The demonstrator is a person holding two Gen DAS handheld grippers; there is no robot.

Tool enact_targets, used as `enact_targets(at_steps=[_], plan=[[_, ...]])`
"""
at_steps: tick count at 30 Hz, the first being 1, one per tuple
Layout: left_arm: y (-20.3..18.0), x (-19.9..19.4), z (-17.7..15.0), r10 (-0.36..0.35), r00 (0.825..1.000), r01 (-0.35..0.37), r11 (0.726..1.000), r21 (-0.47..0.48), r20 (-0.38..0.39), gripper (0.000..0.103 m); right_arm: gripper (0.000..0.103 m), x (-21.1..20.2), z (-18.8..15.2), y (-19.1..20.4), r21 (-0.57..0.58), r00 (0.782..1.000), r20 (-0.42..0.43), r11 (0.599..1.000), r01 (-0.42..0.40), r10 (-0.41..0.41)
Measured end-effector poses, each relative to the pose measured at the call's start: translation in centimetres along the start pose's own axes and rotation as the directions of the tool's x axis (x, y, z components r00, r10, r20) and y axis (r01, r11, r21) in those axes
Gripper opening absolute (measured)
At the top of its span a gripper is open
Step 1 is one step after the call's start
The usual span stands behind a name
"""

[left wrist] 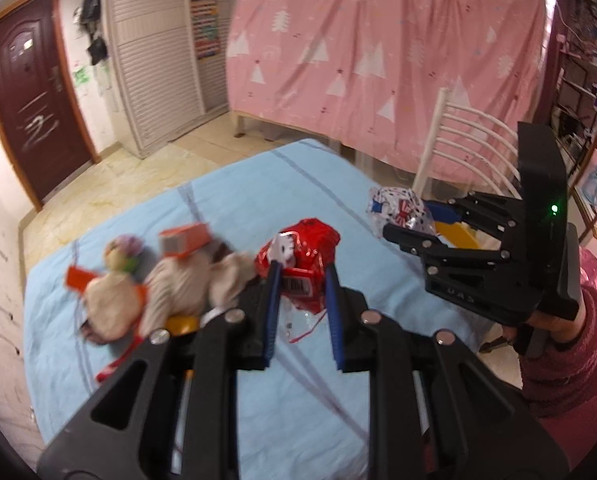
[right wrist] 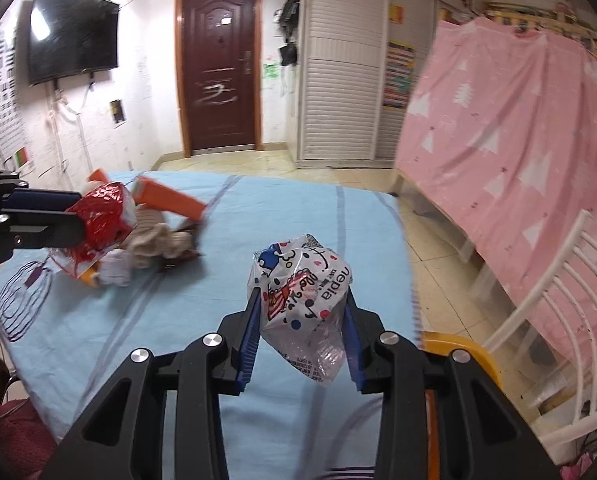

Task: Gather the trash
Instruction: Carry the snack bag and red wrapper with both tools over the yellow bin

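My left gripper point(left wrist: 301, 276) is shut on a red foil wrapper point(left wrist: 304, 256) and holds it above the blue cloth; it also shows at the left of the right wrist view point(right wrist: 98, 216). My right gripper point(right wrist: 301, 300) is shut on a clear plastic bag with dots and print point(right wrist: 302, 292), lifted off the table; the bag also shows in the left wrist view point(left wrist: 398, 208). A pile of trash lies on the cloth: crumpled paper wads point(left wrist: 178, 288), an orange box point(left wrist: 184, 240) and orange scraps point(left wrist: 78, 278).
The table has a light blue cloth point(left wrist: 238, 200). A yellow bin rim point(right wrist: 458, 348) sits at the table's right edge. A white chair point(right wrist: 558, 300) stands to the right, beside a bed under a pink sheet point(left wrist: 378, 60). Tiled floor and a brown door point(right wrist: 218, 68) lie beyond.
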State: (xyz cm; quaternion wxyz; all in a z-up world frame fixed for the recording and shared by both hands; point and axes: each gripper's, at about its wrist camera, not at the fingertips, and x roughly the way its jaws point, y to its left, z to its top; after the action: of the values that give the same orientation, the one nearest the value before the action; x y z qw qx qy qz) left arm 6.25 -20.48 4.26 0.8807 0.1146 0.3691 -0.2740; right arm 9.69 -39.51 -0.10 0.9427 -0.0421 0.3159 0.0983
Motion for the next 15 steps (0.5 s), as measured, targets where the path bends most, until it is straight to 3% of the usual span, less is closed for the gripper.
enact_targets(at_steps=[8,15], plan=[[-5.6,3.7,4.2,-0.102,0.994,0.104,0.993,0.059,-0.029,0.02,0.03,-1.6,-1.7,-7.5,0.128,0.995,0.027,0.987,0.094,-0.098],[-11.3,7.6,7.6,-0.169,0.983,0.176,0.977,0.117,-0.068,0.02,0.03,-1.5,-4.5,-14.4,0.272,0.987,-0.002,0.949,0.157,-0.162]])
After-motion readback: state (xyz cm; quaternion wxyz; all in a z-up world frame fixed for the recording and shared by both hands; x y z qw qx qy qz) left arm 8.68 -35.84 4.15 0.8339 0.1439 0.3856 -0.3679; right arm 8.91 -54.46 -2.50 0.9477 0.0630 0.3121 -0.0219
